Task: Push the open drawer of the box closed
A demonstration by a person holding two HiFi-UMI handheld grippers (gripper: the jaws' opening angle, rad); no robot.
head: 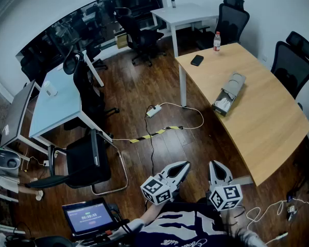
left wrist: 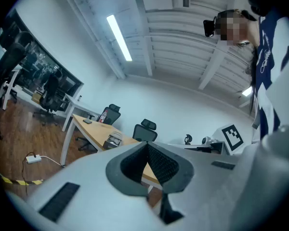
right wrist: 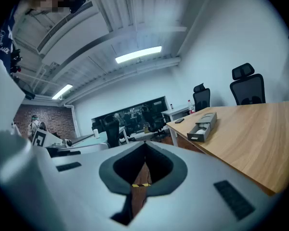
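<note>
- The box [head: 230, 89] is grey and lies on the wooden worktop [head: 268, 122] at the right of the scene, close to that worktop's left edge and about midway along it.
- Its drawer [head: 222, 105] stands pulled out toward the near-left, with something pale inside; the right tool's view shows the same box [right wrist: 205, 122] with the drawer [right wrist: 197, 134] sticking out of its near end.
- From the left tool's view the box [left wrist: 112, 139] is small and far off on the worktop.
- Farther along the same worktop lie a black phone [head: 197, 60] and, beyond it, a bottle [head: 217, 41] with a red label, both well apart from the box.
- Black office chairs [head: 291, 60] stand behind the worktop on the far right.
- The left tool [head: 183, 168] is held low at the near edge of the scene, well short of the box; in its own view [left wrist: 147, 146] the jaw tips meet and nothing sits between them.
- The right tool [head: 216, 168] is just beside it to the right, near the worktop's near corner; its own view [right wrist: 145, 144] also shows the tips together and empty.
- On the wooden floor left of the worktop lie a white power strip [head: 154, 110] with its cable and a yellow-and-black striped strip [head: 155, 133].
- At the near left a small screen [head: 87, 217] is lit.
</note>
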